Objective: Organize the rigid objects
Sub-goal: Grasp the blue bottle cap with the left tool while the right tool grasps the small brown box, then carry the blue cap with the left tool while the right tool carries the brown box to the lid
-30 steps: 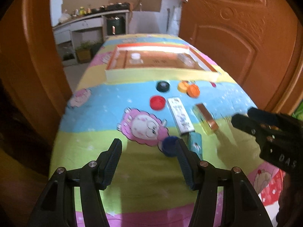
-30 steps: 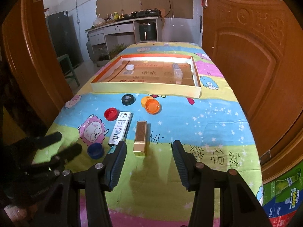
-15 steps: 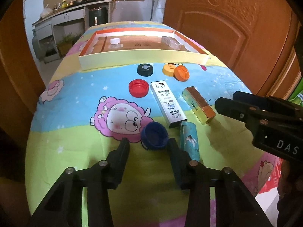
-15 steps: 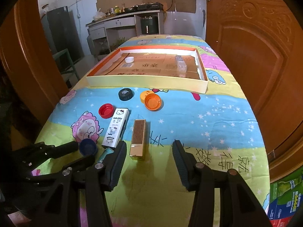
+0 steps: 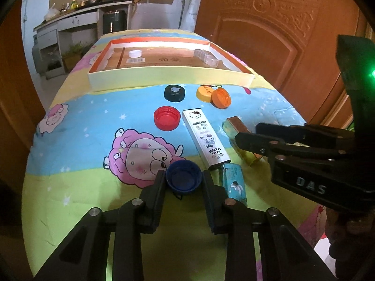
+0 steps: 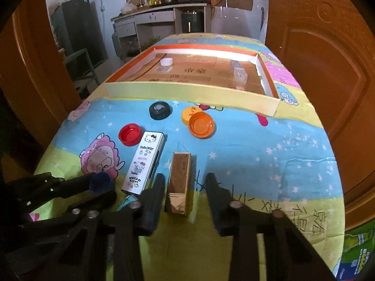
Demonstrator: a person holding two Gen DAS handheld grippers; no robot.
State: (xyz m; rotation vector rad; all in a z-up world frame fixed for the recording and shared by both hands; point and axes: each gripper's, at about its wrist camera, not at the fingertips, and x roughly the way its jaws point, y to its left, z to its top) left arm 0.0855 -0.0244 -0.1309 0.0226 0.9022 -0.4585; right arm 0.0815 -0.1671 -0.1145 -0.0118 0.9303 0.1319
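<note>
Blue bottle cap [image 5: 184, 177] at the near edge of the surface [image 5: 70, 175], just beside my Hello Kitty box [image 5: 205, 138]. My left hand-held gripper [image 5: 183, 182] is closing, pads touching the cap's sides. Gold-brown box [image 6: 179, 182] lies between my right hand-held gripper's [image 6: 185, 187] closing jaws, gaps either side. Tray [image 5: 164, 79] beyond.
</note>
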